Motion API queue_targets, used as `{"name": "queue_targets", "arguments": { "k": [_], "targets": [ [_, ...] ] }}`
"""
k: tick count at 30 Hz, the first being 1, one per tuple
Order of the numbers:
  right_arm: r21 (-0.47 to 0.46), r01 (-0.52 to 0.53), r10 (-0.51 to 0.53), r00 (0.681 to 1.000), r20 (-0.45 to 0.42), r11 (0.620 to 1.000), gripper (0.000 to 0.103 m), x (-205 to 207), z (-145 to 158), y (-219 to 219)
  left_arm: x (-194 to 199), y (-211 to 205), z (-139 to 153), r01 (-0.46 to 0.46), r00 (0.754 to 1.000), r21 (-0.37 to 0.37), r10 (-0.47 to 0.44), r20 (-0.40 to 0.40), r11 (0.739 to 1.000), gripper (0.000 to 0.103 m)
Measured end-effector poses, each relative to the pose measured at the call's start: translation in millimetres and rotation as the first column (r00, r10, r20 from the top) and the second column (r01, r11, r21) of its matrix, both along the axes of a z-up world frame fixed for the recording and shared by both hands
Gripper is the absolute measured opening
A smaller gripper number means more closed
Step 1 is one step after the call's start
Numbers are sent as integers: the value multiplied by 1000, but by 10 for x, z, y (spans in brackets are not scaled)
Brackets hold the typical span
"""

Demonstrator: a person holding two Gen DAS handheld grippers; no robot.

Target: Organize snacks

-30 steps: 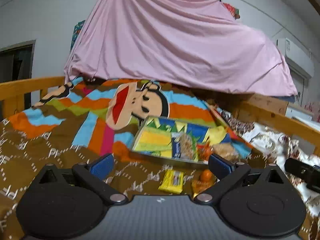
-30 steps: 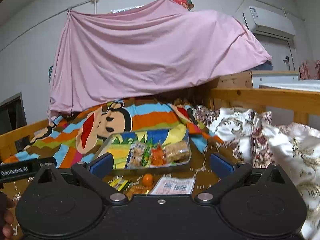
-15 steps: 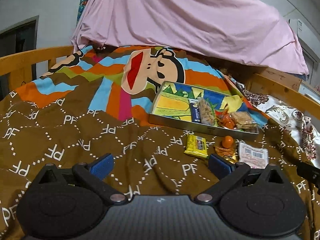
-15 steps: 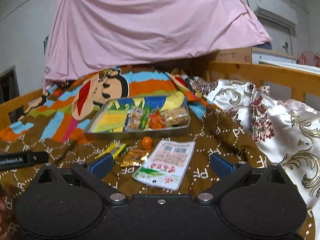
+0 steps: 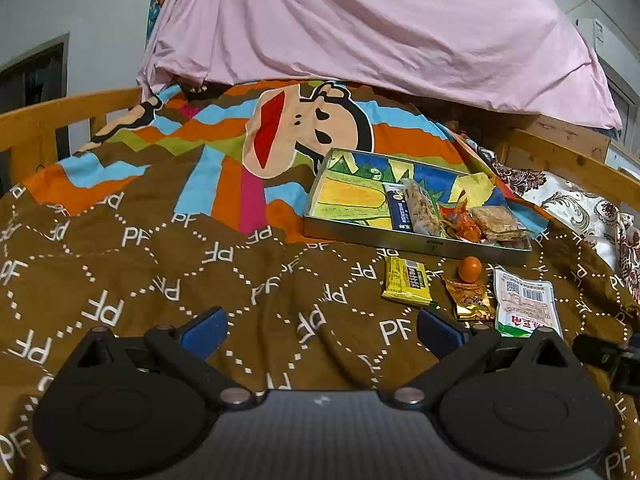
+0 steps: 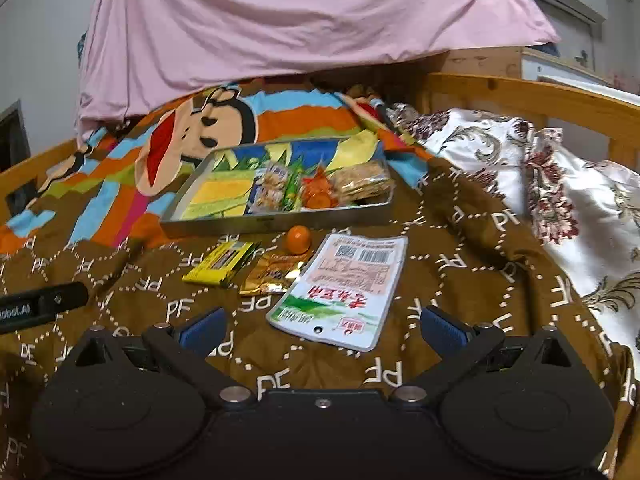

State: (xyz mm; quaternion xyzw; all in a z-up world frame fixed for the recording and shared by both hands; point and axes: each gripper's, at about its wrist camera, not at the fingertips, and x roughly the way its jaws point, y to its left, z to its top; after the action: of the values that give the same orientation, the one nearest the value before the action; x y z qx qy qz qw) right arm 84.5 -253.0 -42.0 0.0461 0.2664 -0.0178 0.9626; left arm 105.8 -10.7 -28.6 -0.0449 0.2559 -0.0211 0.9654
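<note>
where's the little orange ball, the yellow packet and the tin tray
orange ball (image 6: 299,239), right wrist view, centre of it
yellow packet (image 6: 221,262), right wrist view, middle of wrapper
tin tray (image 6: 276,222), right wrist view, front wall

The right gripper (image 6: 320,330) is hovering, fingers spread, over a white snack packet (image 6: 341,289). A metal tray (image 6: 276,219) of snacks is lying beyond it.

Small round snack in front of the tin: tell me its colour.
The round snack is orange; it shows best in the right wrist view.
</note>
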Motion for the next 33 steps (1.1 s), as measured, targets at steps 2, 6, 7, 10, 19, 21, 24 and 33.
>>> {"name": "queue_targets", "arguments": {
  "k": [2,6,7,10,19,21,24,33],
  "targets": [
    [-7,-16,16,1000,-3,1000,102,15,-3,29,17,-10,-13,3,1000,-16,-3,-7,1000,103],
    [-18,-40,40,999,-6,999,102,39,-9,78,31,-31,-31,8,1000,-22,-8,-16,1000,103],
    [-21,-45,45,999,-9,999,102,44,-13,85,31,-40,-31,7,1000,-19,-7,-16,1000,103],
    [-27,-59,58,998,-20,998,102,64,-25,111,15,-60,-21,-20,1000,-2,20,8,1000,103],
    [-34,-70,68,997,-32,997,102,120,-48,114,76,-106,3,-44,999,3,44,-4,999,103],
    [-32,-70,69,997,-29,997,102,122,-46,111,82,-121,7,-50,999,9,50,-7,999,103],
    [-28,-69,68,997,-24,997,102,125,-35,94,80,-150,15,-52,999,18,52,-10,998,103],
    [-73,-106,107,994,17,992,102,249,72,46,164,-283,72,-73,996,70,76,-50,995,103]
  ]
}}
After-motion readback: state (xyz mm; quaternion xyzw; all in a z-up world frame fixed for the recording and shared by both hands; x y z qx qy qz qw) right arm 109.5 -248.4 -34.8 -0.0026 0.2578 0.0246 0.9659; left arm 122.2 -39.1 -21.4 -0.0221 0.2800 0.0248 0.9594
